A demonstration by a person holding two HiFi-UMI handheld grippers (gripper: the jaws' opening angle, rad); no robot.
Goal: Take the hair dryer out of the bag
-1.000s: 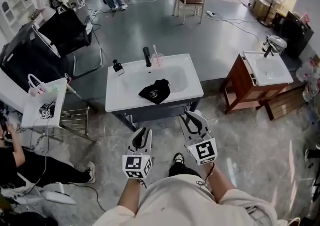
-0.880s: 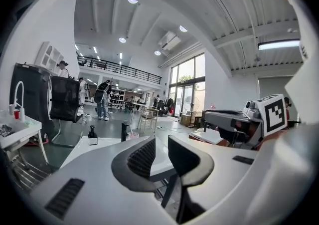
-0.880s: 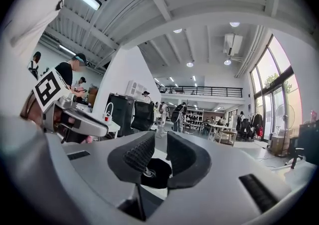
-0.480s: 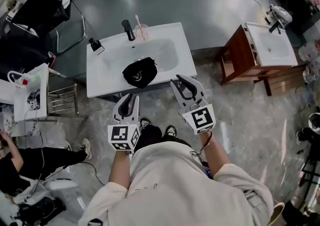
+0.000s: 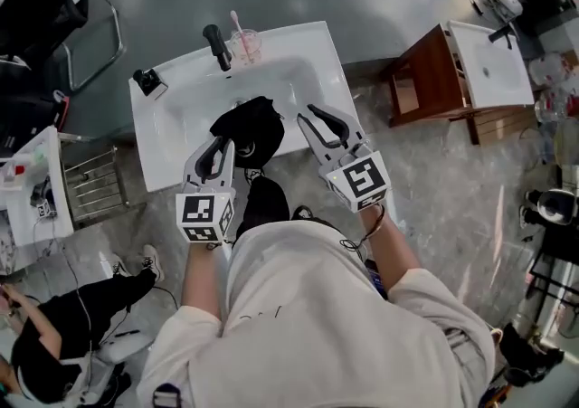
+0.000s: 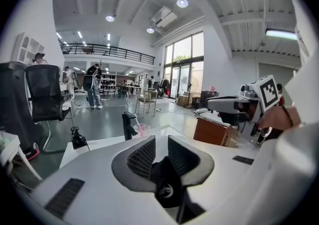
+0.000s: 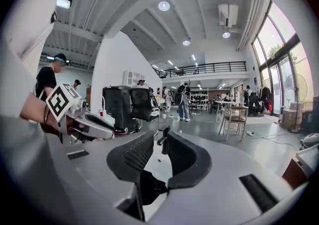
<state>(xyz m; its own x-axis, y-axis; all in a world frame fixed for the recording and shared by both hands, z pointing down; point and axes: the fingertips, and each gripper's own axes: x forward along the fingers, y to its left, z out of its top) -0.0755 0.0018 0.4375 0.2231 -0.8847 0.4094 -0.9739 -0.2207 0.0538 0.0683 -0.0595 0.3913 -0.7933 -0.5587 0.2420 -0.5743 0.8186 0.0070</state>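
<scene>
At the far left of the white washbasin [image 5: 145, 148] a small black object [image 5: 147, 82] stands on the rim. Further along the back edge are the black tap [image 5: 215, 41] and a clear cup [image 5: 244, 44] with a pink toothbrush in it. My left gripper [image 5: 222, 146] reaches over the front rim, its tips just beside the left edge of the black bag [image 5: 251, 128]. Its jaws stand partly apart and the pads press on nothing; looking along them, I see the bag lying beyond and below the gap, a round emblem on its fabric. The bag sits crumpled in the bowl of the basin, near the front, between my two grippers. The hair dryer itself is hidden from me. My right gripper [image 5: 308, 117] hangs over the basin's right front part, close to the bag's right side; whether it touches I cannot tell. Its jaws are opening with nothing caught between them: only the distant tap shows in the gap, and the bag lies lower down. Well off to the right, a second white basin [image 5: 493, 71] rests on a brown wooden stand [image 5: 425, 94]
</scene>
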